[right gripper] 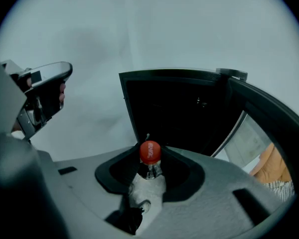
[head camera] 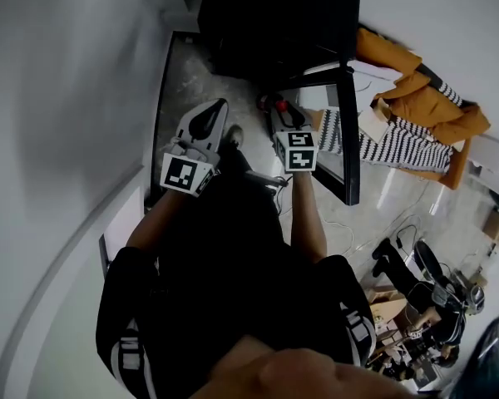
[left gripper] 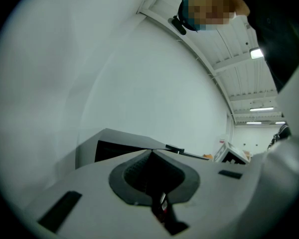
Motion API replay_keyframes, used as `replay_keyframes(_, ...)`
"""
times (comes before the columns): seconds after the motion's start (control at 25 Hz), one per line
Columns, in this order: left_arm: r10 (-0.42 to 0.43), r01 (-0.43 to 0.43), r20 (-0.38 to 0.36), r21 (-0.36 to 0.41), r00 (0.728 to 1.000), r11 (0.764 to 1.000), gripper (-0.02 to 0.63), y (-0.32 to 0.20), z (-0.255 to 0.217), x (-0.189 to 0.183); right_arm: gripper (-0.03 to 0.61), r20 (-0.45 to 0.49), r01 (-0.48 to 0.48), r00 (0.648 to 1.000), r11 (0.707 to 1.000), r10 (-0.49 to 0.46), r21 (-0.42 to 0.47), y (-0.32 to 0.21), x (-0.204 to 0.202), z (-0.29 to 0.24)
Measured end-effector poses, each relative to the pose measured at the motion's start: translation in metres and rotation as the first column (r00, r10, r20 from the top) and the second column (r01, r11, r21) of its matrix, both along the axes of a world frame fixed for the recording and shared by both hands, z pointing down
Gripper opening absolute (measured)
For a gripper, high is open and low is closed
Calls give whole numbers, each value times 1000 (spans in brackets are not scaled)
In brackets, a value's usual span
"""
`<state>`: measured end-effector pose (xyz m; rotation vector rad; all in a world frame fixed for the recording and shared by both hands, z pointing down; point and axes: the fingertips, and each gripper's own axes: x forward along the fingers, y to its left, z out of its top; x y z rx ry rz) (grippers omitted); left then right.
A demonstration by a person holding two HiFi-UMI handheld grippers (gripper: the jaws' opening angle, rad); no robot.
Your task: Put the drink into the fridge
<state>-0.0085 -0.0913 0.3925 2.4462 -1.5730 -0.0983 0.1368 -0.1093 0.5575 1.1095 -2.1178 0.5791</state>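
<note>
A smooth pale wall (head camera: 58,98) fills the left side of the head view, curving down to a glossy light floor (head camera: 399,206). At the top centre stands the fridge (head camera: 274,15), a black, boxy cabinet. Its flat dark door (head camera: 347,131) is swung open toward the right, and the inside shows only as a dark hollow. In the upper right, soft clothes lie in a heap on the floor: an orange jacket (head camera: 424,98) and a black-and-white striped fabric (head camera: 391,144).

The person, dressed in black, holds both tools out in the middle of the frame. The left gripper (head camera: 222,105) is grey moulded plastic with a teardrop-shaped, dark ribbed pad opening. Its jaws are pressed together with nothing between them.

The right gripper (head camera: 281,116), of the same shape, is clamped around the drink (right gripper: 150,172). This is a clear plastic bottle held by its neck, just in front of the open fridge and not yet inside. Its round red cap (right gripper: 150,152) pokes up above the pads.
</note>
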Motion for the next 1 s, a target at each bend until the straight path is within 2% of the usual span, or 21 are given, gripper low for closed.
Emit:
replay_keyframes(0.44, 23, -23, -11, -2, 1000, 1000, 5, -25, 4, -15, 120, -49, -26, 998, 1000, 25, -17, -38, 0, 24)
replay_keyframes(0.64, 55, -55, 0, -40, 999, 998, 5, -23, 17, -14, 120, -73, -26, 997, 999, 24, -23, -56, -4, 42)
replay_keyframes(1.0, 67, -68, -18, -52, 998, 996, 5, -23, 28, -17, 120, -74, -80, 994, 997, 79, -16, -82, -7, 75)
